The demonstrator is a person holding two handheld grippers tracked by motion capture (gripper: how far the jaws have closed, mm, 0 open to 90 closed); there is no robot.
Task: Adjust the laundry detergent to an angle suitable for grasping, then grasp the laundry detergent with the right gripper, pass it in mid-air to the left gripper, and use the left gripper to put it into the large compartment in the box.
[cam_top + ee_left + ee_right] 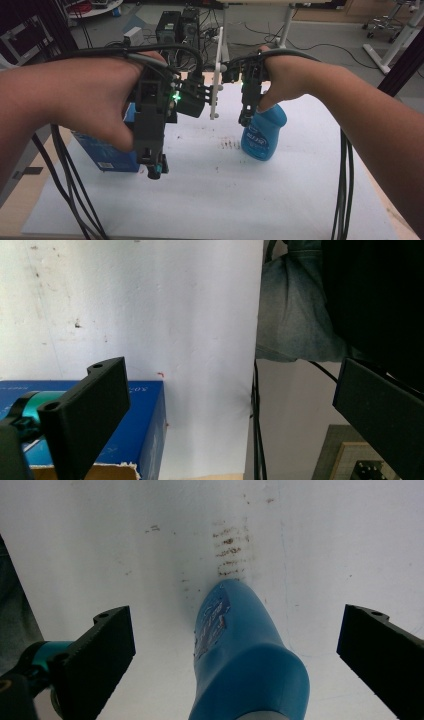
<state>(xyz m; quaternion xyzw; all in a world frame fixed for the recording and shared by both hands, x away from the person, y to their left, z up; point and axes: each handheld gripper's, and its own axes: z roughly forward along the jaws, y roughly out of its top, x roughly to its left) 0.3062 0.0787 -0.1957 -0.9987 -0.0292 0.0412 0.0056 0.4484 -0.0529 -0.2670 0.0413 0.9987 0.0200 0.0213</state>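
Observation:
A blue bottle (263, 135) with a printed label rests on the white sheet (210, 195) right of centre. My right gripper (245, 120) hangs just above its left side. In the right gripper view the bottle (240, 655) lies between the two jaws of my right gripper (236, 614), which stand wide open and clear of it. A blue box (107, 152) stands at the sheet's left edge. My left gripper (155, 169) is over the box's right end and points down. Its view has my left gripper (227, 375) open and empty above the sheet, with the box (147, 415) at lower left.
Brown smudges (229, 145) mark the sheet left of the bottle. Cables (65, 175) trail from both grippers down past the table's front corners. Beyond the far edge stand computer towers (176, 27) and white table legs (286, 22).

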